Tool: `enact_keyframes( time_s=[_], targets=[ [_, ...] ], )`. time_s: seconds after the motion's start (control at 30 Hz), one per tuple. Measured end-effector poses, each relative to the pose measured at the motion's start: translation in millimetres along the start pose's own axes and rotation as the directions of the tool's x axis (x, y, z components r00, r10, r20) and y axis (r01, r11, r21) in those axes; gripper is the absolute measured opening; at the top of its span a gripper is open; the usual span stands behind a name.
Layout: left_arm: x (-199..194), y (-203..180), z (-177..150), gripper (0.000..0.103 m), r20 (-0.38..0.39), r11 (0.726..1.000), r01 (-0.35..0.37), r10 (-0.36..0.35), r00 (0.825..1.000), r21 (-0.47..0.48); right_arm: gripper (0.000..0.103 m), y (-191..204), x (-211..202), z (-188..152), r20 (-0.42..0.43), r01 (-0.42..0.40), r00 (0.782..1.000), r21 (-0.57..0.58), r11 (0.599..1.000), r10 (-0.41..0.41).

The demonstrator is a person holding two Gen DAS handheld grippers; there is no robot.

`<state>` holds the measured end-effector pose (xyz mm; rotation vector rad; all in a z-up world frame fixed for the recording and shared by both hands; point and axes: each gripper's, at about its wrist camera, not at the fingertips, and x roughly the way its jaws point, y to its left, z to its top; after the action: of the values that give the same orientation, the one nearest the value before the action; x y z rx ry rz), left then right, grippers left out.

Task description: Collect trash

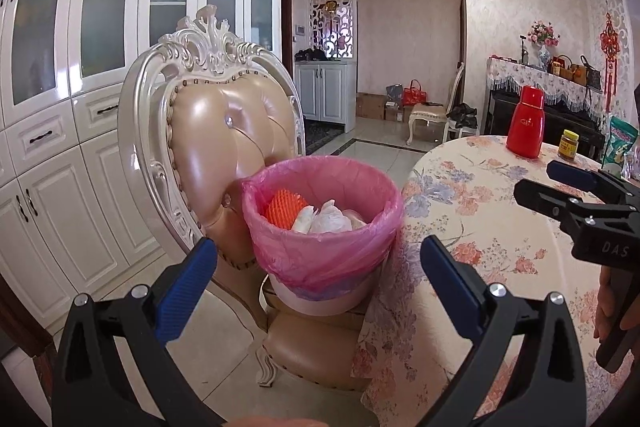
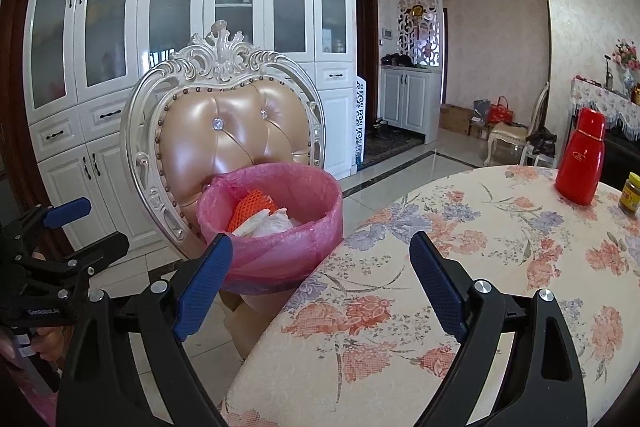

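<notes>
A white trash bin with a pink liner (image 1: 324, 227) stands on the seat of an ornate chair (image 1: 224, 131). Inside lie an orange foam net (image 1: 282, 207) and crumpled white tissues (image 1: 328, 219). My left gripper (image 1: 320, 271) is open and empty, its fingers either side of the bin, short of it. My right gripper (image 2: 322, 263) is open and empty above the table edge, with the bin (image 2: 276, 227) ahead to its left. The right gripper also shows at the right of the left wrist view (image 1: 560, 187), and the left gripper at the left of the right wrist view (image 2: 80, 227).
A round table with a floral cloth (image 2: 460, 267) lies to the right of the chair. On it stand a red thermos (image 2: 582, 163), a yellow-lidded jar (image 1: 568, 145) and a green packet (image 1: 620, 143). White cabinets (image 2: 180, 27) line the wall behind.
</notes>
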<state>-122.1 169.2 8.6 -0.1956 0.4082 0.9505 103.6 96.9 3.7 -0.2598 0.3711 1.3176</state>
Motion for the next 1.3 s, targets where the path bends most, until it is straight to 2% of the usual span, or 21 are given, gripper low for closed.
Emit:
enact_keyframes(
  time_s=[1.3],
  targets=[
    [1.5,0.2,-5.0,0.098,-0.026,1.000,-0.004,0.004,1.000,-0.012,0.085,4.3,-1.7,0.6,0.002,-0.010,1.000,-0.010,1.000,0.010]
  ],
)
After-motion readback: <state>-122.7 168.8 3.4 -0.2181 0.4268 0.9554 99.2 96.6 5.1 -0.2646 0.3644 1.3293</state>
